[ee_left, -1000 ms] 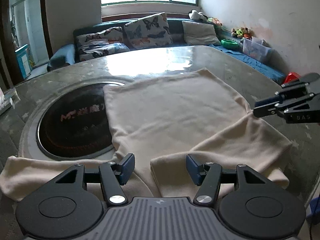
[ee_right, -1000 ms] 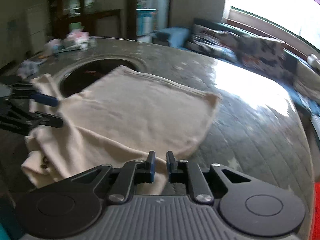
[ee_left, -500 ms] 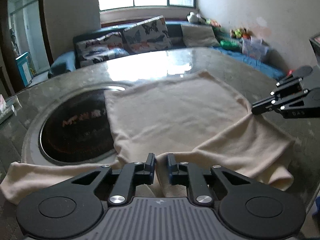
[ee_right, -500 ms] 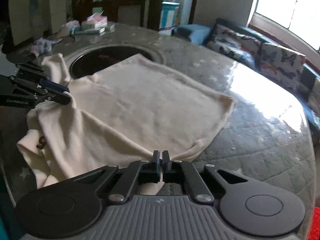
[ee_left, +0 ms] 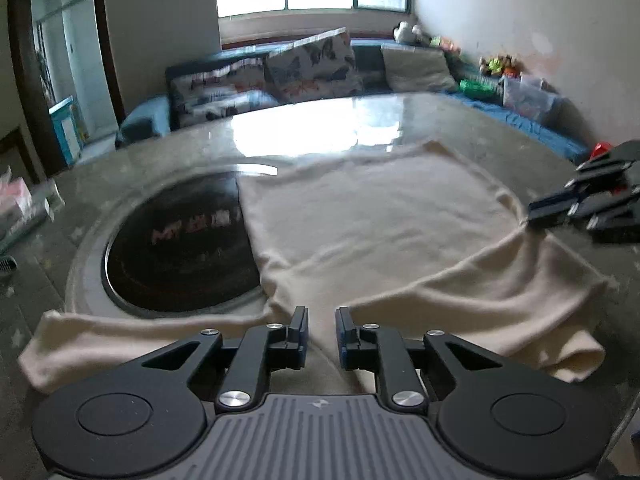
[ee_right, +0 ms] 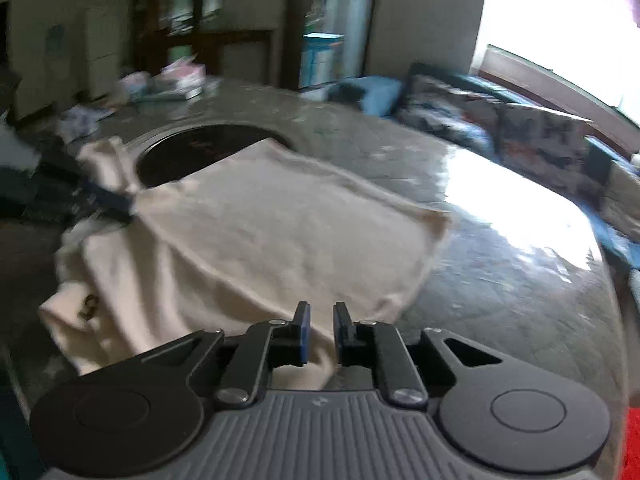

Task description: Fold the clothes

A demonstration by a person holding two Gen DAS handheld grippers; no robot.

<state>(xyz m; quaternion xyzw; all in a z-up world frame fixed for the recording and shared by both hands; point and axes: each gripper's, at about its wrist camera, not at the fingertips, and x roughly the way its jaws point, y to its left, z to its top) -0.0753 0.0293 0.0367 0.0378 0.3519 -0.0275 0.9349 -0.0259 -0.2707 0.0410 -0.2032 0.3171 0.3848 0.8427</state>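
Note:
A cream garment lies spread on the round stone table, its near edge bunched into folds; it also shows in the right wrist view. My left gripper is shut on the garment's near edge, cloth pinched between the narrow jaws. My right gripper is shut on the garment's edge at its side; it appears in the left wrist view at the right, gripping the cloth. The left gripper shows blurred at the left of the right wrist view.
A dark round hotplate is set in the table, partly under the garment. A sofa with cushions runs behind the table. Boxes and clutter sit at the table's far side. A red object is at the right.
The left gripper closed from wide open onto the garment's near edge. The right gripper stayed clamped on the cloth. Both have lifted and the edge now rises in a taut fold.

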